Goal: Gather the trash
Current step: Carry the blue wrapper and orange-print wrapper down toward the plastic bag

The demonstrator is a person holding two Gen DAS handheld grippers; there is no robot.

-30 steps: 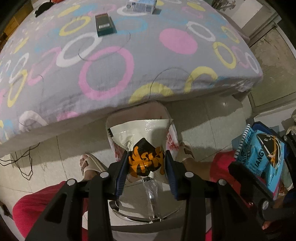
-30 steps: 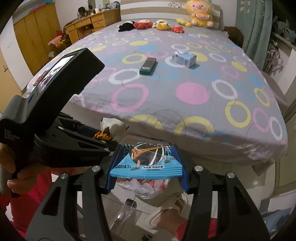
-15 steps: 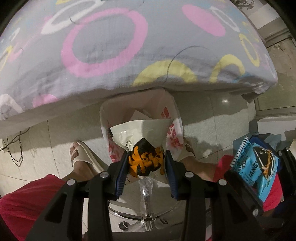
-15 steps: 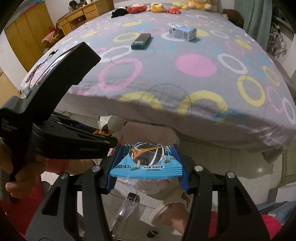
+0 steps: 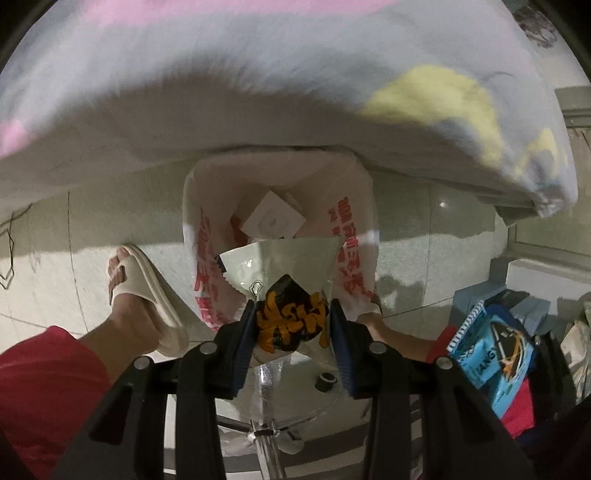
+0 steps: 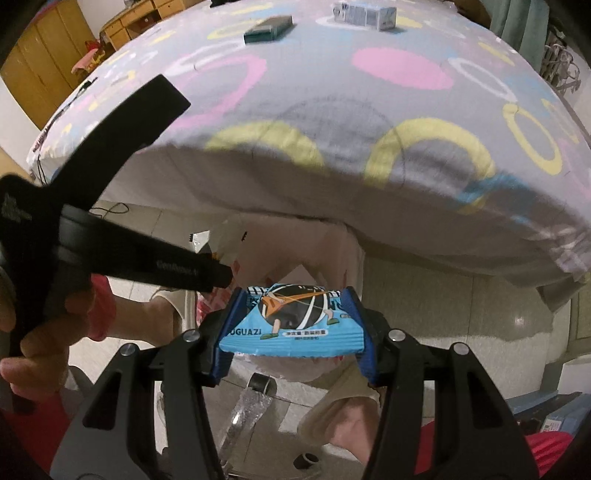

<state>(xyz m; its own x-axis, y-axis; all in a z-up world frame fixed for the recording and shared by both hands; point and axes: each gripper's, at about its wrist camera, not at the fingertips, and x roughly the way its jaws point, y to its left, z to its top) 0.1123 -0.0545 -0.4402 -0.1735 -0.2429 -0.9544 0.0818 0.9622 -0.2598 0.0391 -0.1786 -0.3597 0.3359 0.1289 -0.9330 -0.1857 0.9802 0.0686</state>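
Both grippers have come down low over the trash bag (image 5: 280,206) at mid frame, the left gripper (image 5: 291,325) clamped on a white wrapper (image 5: 284,273), the right gripper (image 6: 291,321) on a blue wrapper (image 6: 291,325), ready to drop.

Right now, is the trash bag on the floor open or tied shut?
Open. The trash bag gapes wide, with a white box visible inside.

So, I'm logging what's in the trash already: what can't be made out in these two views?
- Bin bag contents, left view: the held white wrapper covers most; only a white square shows.
- Bin bag, right view: hidden behind the blue wrapper and left gripper.
- Box on the bed, right view: print too blurred.
- Bed top, left view: motion-blurred.
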